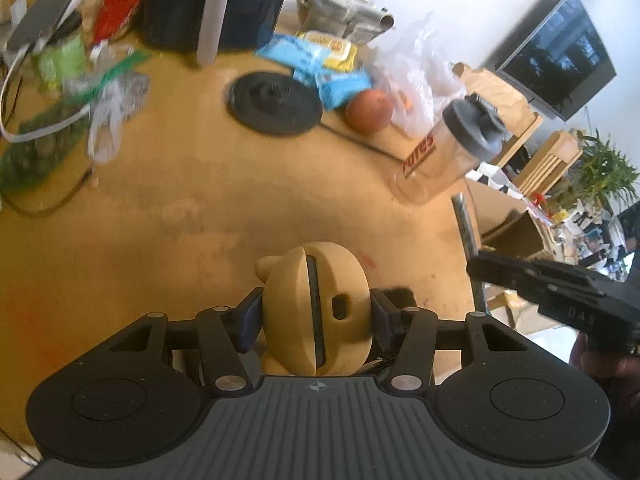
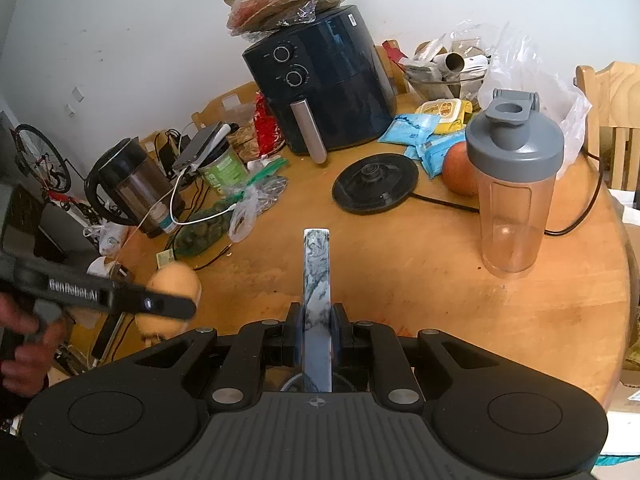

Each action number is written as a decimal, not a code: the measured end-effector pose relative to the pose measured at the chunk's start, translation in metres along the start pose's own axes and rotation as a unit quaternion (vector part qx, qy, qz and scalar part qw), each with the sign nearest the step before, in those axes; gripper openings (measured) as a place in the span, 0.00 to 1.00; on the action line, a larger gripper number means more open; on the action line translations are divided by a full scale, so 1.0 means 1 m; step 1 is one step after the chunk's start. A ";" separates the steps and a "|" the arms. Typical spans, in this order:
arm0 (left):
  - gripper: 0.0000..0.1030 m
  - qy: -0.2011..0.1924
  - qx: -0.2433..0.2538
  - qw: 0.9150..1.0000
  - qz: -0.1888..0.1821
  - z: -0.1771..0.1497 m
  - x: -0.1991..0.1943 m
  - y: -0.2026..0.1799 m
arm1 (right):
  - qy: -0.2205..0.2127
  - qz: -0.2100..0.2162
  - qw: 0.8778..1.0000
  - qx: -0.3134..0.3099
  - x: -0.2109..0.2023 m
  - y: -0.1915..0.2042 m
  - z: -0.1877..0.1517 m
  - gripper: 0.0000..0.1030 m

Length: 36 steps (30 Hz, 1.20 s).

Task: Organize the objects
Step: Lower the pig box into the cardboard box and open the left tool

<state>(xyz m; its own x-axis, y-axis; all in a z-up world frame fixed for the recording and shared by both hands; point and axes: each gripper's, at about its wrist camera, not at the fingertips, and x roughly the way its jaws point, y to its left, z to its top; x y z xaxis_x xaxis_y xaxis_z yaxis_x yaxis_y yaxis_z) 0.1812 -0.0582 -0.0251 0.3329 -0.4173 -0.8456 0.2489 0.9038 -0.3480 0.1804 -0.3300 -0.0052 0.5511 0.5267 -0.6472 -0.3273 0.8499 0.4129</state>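
My left gripper (image 1: 316, 314) is shut on a rounded yellow toy-like object (image 1: 292, 280) with a dark slot down its middle and a small ear, held just above the wooden table (image 1: 180, 220). The right wrist view shows that gripper (image 2: 168, 306) with the yellow object (image 2: 176, 280) at the table's left edge, a hand behind it. My right gripper (image 2: 318, 322) is shut on a thin flat marble-patterned piece (image 2: 317, 264), seen edge-on and pointing forward over the table. In the left wrist view the right gripper (image 1: 480, 270) hangs past the table's right edge.
A clear shaker bottle (image 2: 514, 196) with a grey lid stands at the right. Behind it lie a round fruit (image 2: 458, 168), a black kettle base (image 2: 376, 184) with its cord, blue packets and plastic bags. A dark air fryer (image 2: 320, 80) stands at the back, a kettle (image 2: 128, 184) at the left.
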 end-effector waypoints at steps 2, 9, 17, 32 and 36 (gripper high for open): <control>0.52 0.006 -0.007 1.000 -0.001 -0.007 0.001 0.000 | 0.001 0.002 1.000 0.000 -0.001 0.000 -0.001 0.16; 0.52 0.030 -0.019 0.999 -0.031 -0.024 0.005 -0.007 | 0.005 0.010 1.000 -0.006 -0.003 0.003 -0.005 0.16; 0.69 0.002 -0.047 0.998 -0.042 -0.040 -0.004 -0.008 | 0.014 0.021 1.000 -0.014 -0.001 0.006 -0.009 0.16; 0.69 -0.042 -0.091 0.993 0.058 -0.057 -0.021 0.005 | 0.034 0.044 0.997 -0.046 0.006 0.023 -0.013 0.16; 0.69 -0.048 -0.099 0.992 0.060 -0.063 -0.024 0.006 | 0.034 0.052 0.995 -0.081 0.006 0.033 -0.009 0.16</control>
<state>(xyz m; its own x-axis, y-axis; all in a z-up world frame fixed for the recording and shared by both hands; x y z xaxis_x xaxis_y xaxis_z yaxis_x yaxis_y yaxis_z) 0.1177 -0.0365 -0.0319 0.4360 -0.3046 -0.8468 0.0227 0.9444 -0.3280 0.1660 -0.2990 -0.0015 0.4558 0.6074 -0.6507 -0.5022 0.7790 0.3754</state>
